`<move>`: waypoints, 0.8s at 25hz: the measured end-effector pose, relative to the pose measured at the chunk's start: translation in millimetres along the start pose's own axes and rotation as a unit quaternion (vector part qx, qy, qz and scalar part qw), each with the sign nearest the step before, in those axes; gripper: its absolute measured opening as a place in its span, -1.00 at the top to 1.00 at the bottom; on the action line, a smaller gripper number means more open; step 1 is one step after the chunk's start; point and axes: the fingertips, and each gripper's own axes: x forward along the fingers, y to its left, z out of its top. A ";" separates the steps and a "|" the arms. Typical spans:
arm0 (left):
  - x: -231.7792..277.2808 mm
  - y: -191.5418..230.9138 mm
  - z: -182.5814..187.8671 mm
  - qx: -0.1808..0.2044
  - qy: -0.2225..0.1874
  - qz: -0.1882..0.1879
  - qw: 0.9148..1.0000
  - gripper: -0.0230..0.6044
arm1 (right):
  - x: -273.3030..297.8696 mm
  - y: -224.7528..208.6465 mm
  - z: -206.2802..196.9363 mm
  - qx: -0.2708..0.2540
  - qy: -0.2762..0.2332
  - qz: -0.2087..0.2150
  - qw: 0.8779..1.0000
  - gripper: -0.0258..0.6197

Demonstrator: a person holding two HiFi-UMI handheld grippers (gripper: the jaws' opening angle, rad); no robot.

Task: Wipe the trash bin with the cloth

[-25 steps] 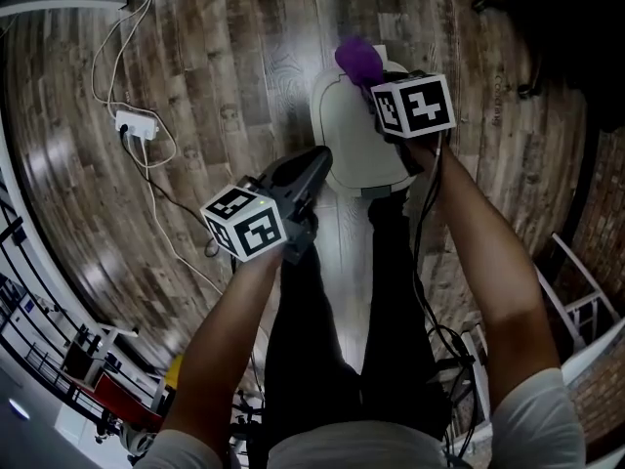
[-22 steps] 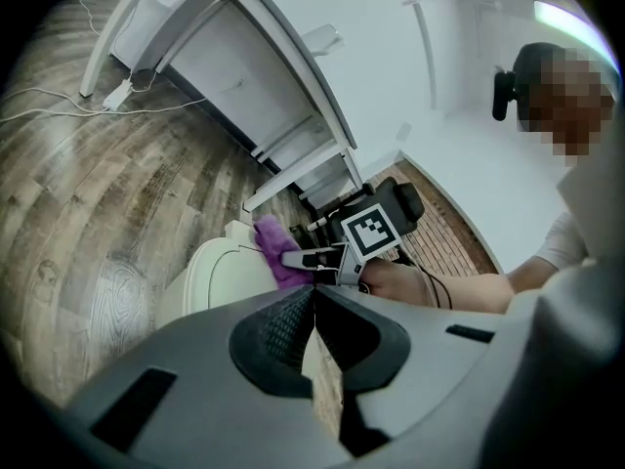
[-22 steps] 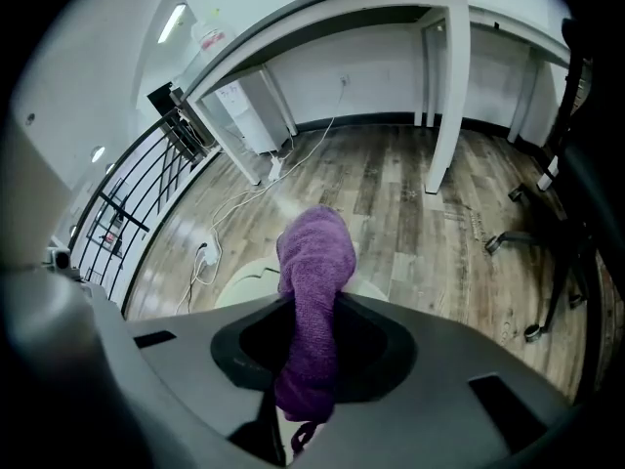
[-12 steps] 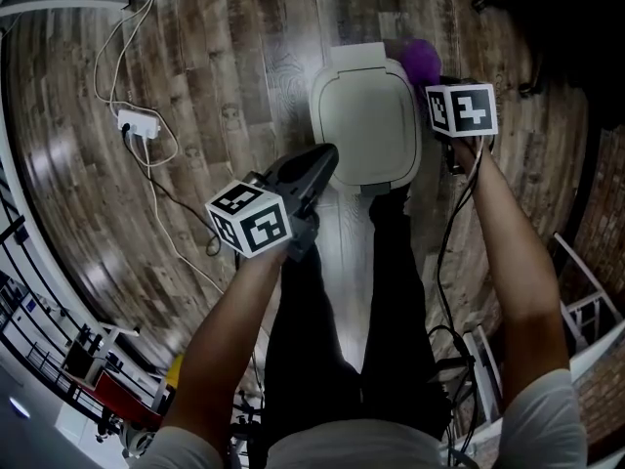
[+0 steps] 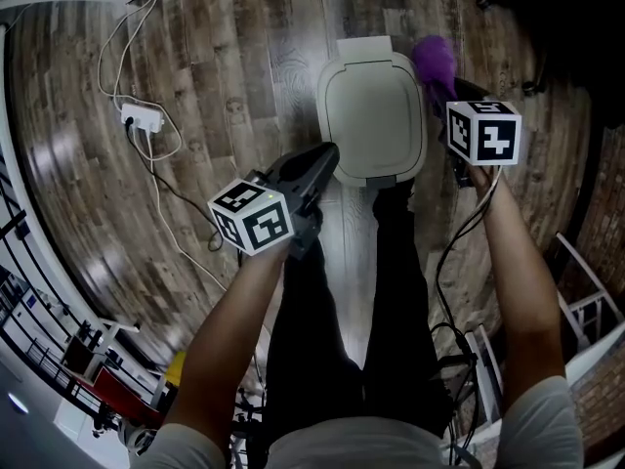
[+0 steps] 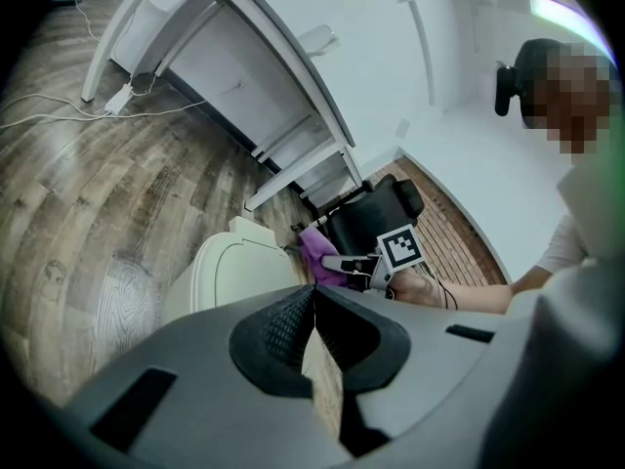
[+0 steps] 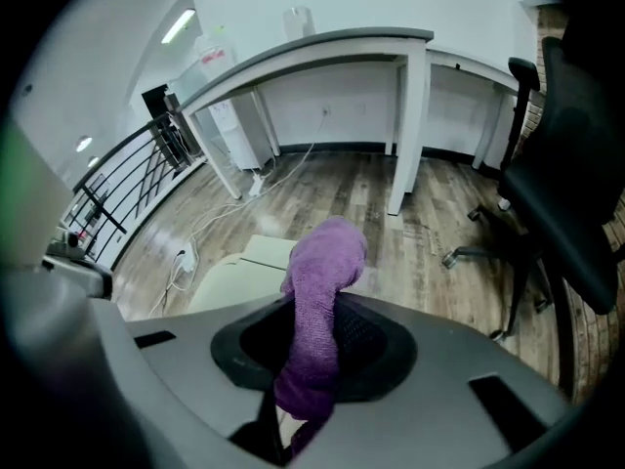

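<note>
A cream trash bin [image 5: 373, 115] with a closed lid stands on the wood floor in front of my feet; it also shows as the bin [image 6: 234, 274] and the bin [image 7: 234, 272]. My right gripper [image 5: 444, 84] is shut on a purple cloth [image 5: 433, 59], held off the bin's right side, not over the lid. The cloth [image 7: 317, 306] sticks up between the jaws, and the cloth [image 6: 317, 256] also shows from the left. My left gripper [image 5: 314, 164] hovers at the bin's near left edge, jaws closed together with nothing in them.
A white power strip [image 5: 142, 118] with trailing cables lies on the floor to the left. A black office chair [image 7: 557, 174] stands right of the bin, and a white desk [image 7: 322, 52] runs behind it. Railings [image 7: 127, 179] are at far left.
My right gripper carried the cloth from over the lid's back to the right, off the bin's right edge. The left gripper has barely moved.
</note>
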 end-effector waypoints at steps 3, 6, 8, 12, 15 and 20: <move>-5.4 1.6 -4.1 -0.003 -0.001 0.002 1.000 0.92 | 0.7 47.4 7.3 -0.017 -0.016 0.042 0.999 0.62; -14.1 6.9 -10.2 -0.008 -0.001 0.008 1.000 0.92 | 8.7 96.4 9.9 -0.027 -0.017 0.079 0.996 0.62; -21.1 10.2 -15.0 -0.013 -0.001 0.013 1.000 0.92 | 14.8 126.1 9.6 -0.029 -0.014 0.102 0.994 0.62; -36.5 18.7 -20.9 -0.020 -0.002 0.022 1.000 0.92 | 26.6 180.3 9.3 -0.030 -0.008 0.143 0.989 0.62; -50.4 27.6 -25.5 -0.026 -0.001 0.027 0.999 0.92 | 37.6 217.7 1.6 -0.035 0.002 0.166 0.986 0.62; -70.1 39.2 -29.0 -0.028 0.008 0.025 0.999 0.92 | 59.3 244.8 -25.1 -0.041 0.036 0.163 0.985 0.62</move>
